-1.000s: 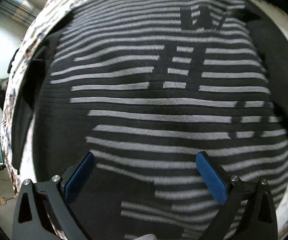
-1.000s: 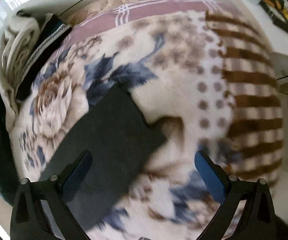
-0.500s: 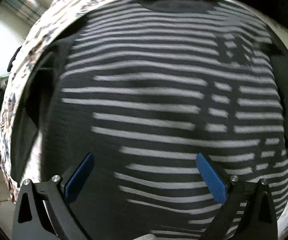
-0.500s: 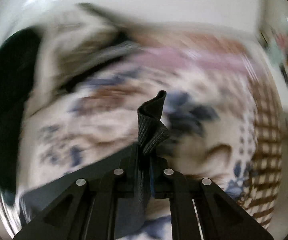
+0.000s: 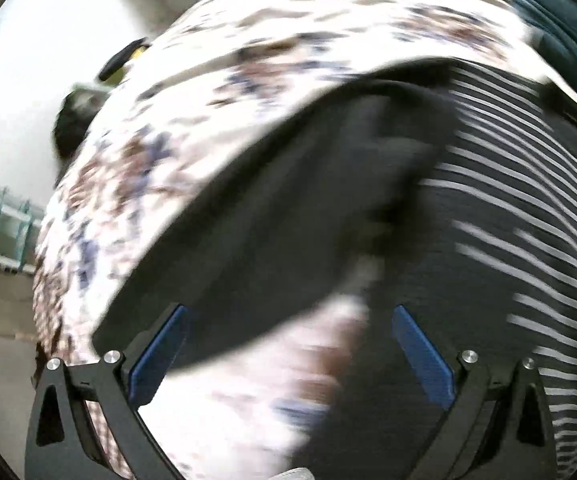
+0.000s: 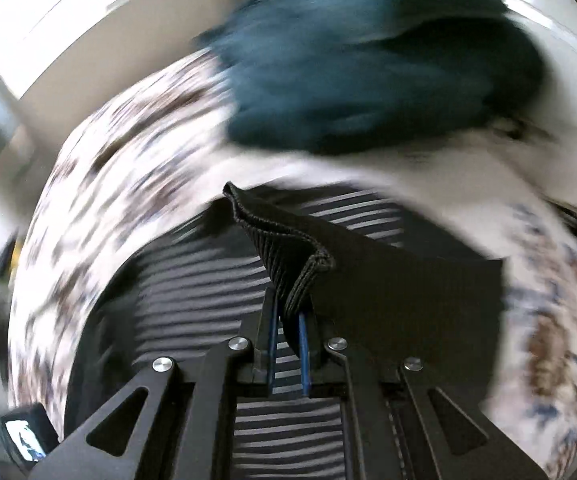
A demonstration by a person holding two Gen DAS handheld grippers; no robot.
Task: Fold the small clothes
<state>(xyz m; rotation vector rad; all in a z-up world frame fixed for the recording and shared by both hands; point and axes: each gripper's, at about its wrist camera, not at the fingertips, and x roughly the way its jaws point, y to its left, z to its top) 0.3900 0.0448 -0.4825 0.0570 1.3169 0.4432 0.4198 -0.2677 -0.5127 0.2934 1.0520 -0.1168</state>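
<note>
The striped sweater lies spread on the floral bedcover, dark with pale bands. In the left wrist view its body fills the right side, and one plain dark sleeve reaches out across the bedcover toward the lower left, passing just ahead of the left gripper. In the right wrist view the other sleeve's ribbed cuff stands up out of the right gripper, with the sleeve cloth trailing off to the right above the striped body — lifted clear of it there. A dark teal garment, blurred, sits on the bedcover beyond.

A second ago the left view looked straight onto the striped chest; now the stripes have slid off to the right and the sleeve and bedcover take the middle, much of it smeared by motion. On the right, the sleeve lay flat on the bedcover between wide-spread fingers a second ago; half a second ago the cuff was already pinched, and it remains so, now over the sweater rather than bare bedcover.

The left gripper's blue pads stand wide apart and hold nothing; whether they touch the cloth below cannot be told. The right gripper's pads are drawn together, clamped on the cuff.
</note>
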